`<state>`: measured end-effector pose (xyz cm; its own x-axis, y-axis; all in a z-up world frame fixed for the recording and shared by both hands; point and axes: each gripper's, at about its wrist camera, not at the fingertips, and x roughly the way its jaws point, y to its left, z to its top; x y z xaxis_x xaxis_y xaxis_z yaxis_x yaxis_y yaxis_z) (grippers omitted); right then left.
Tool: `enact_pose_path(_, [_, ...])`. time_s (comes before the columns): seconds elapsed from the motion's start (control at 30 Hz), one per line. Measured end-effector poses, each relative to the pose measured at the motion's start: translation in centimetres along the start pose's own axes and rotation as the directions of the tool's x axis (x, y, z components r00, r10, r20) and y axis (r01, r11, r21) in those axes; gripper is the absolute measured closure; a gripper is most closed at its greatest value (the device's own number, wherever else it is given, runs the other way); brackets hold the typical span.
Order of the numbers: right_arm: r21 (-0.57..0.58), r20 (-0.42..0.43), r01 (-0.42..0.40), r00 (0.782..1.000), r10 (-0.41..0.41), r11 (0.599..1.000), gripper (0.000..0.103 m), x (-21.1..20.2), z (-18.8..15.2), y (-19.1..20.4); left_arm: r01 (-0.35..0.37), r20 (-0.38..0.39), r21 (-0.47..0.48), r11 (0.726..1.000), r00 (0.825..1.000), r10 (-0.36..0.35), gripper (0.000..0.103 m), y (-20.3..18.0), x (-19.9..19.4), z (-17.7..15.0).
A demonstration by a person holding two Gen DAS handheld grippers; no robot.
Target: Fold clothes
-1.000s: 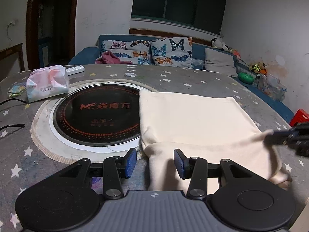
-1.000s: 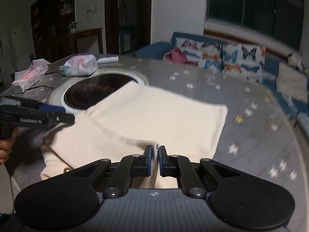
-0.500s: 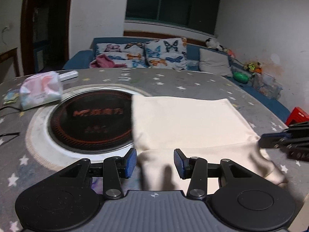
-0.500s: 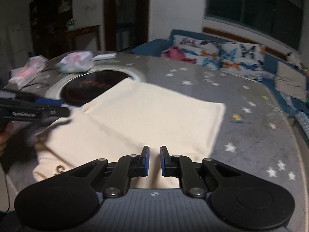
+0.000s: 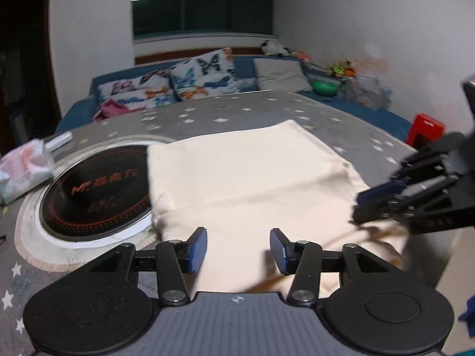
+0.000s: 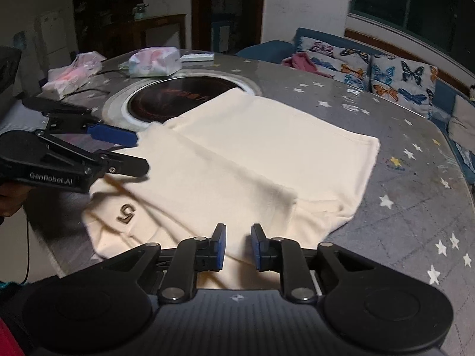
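Observation:
A cream garment (image 5: 252, 178) lies folded on the grey star-print table (image 5: 297, 109), one layer doubled over another. A dark "5" emblem (image 6: 126, 212) shows near its front left corner. My left gripper (image 5: 238, 250) hovers over the garment's near edge, its jaws opening, with nothing pinched between the blue pads. My right gripper (image 6: 238, 246) sits low over the garment's (image 6: 252, 154) near fold, its jaws opening too; cloth shows below the gap but the pads do not press it. Each gripper appears in the other's view: the right gripper (image 5: 359, 207) and the left gripper (image 6: 138, 152).
A round black cooktop (image 5: 95, 195) is set into the table left of the garment. Tissue packs (image 6: 154, 62) (image 6: 74, 71) and a remote (image 6: 197, 57) lie beyond it. A blue sofa with butterfly cushions (image 5: 190, 80) stands behind. A red stool (image 5: 426, 127) is at the right.
The right gripper's pads, shut on the cloth's edge a second ago, have parted and the fold lies flat. The left gripper has shifted sideways, rolled and widened slightly.

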<state>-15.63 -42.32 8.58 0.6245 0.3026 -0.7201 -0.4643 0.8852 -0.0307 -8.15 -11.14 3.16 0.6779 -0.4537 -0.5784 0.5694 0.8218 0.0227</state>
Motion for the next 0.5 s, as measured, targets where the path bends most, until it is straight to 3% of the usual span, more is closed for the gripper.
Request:
enact_pose_path(0.17, [-0.040,-0.017,-0.001,1.000,0.000,0.999,0.085,0.3,-0.4,1.1,0.012,-0.033,0.062,0.998,0.999,-0.010,0.053,-1.3,0.8,-1.0])
enact_pose_path(0.33, [-0.028,0.017,-0.004,1.000,0.004,1.000,0.085,-0.5,-0.1,1.2,0.010,-0.032,0.066,0.998,0.999,-0.008,0.053,-1.4,0.8,-1.0])
enact_pose_path(0.5, [-0.052,-0.008,-0.009,1.000,0.009,0.999,0.085,0.3,-0.5,1.7,0.014,-0.014,0.067,0.998,1.000,-0.013,0.053,-1.2,-0.7,-0.8])
